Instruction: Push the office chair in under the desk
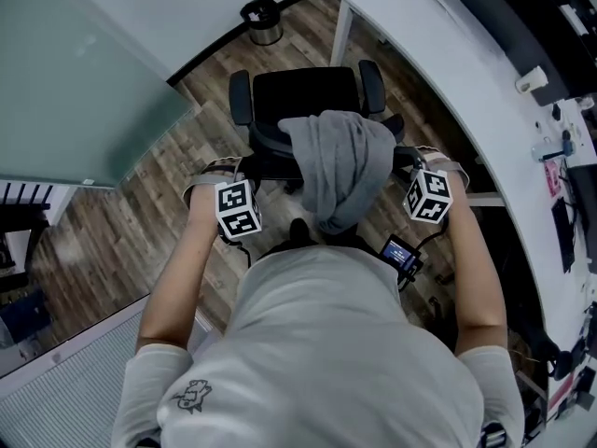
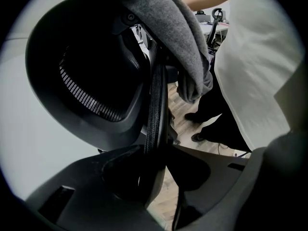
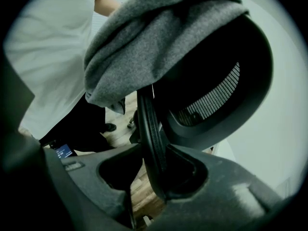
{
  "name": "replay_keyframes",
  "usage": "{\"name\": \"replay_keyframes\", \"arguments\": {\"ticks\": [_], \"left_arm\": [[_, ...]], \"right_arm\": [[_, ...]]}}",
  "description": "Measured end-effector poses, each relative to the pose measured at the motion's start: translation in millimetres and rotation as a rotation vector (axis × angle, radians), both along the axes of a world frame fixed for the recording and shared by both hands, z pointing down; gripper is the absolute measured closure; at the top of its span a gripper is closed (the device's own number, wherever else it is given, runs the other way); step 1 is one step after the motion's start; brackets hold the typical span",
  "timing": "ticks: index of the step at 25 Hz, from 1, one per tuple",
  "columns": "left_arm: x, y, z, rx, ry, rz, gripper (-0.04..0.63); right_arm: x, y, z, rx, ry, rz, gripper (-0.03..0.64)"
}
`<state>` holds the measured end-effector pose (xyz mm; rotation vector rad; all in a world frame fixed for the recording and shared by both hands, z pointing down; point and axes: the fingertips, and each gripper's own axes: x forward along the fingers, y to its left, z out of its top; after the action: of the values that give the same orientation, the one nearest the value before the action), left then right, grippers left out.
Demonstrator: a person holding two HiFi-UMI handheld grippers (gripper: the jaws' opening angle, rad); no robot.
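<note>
both sets of jaws clamped on the back rim of the chair: left gripper at 9 o'clock, right gripper at 3. it's out on the floor, table at 2 o'clock. a crooked shove could bang an armrest into the table leg or shed the sweater.

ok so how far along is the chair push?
Done: left gripper and right gripper are each clamped on a side edge of the backrest. In hand: that two-sided hold. Left: the chair stands out on the wood floor, not under the desk, so the whole push remains.
</note>
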<state>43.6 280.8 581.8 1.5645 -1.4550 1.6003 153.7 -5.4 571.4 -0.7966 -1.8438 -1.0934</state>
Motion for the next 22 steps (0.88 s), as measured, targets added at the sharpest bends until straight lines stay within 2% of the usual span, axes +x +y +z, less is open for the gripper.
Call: {"name": "replay_keyframes", "arguments": {"ticks": [10, 22], "left_arm": [[-5.3, -34.1, 2.3, -0.003, -0.012, 0.188, 0.456], [6.4, -103.1, 12.4, -0.018, 0.0, 0.391, 0.468]], "right_arm": [[45.6, -11.4, 0.3, -0.001, -0.009, 0.17, 0.471], [96.5, -47.1, 1.7, -0.006, 0.004, 0.336, 0.469]]}}
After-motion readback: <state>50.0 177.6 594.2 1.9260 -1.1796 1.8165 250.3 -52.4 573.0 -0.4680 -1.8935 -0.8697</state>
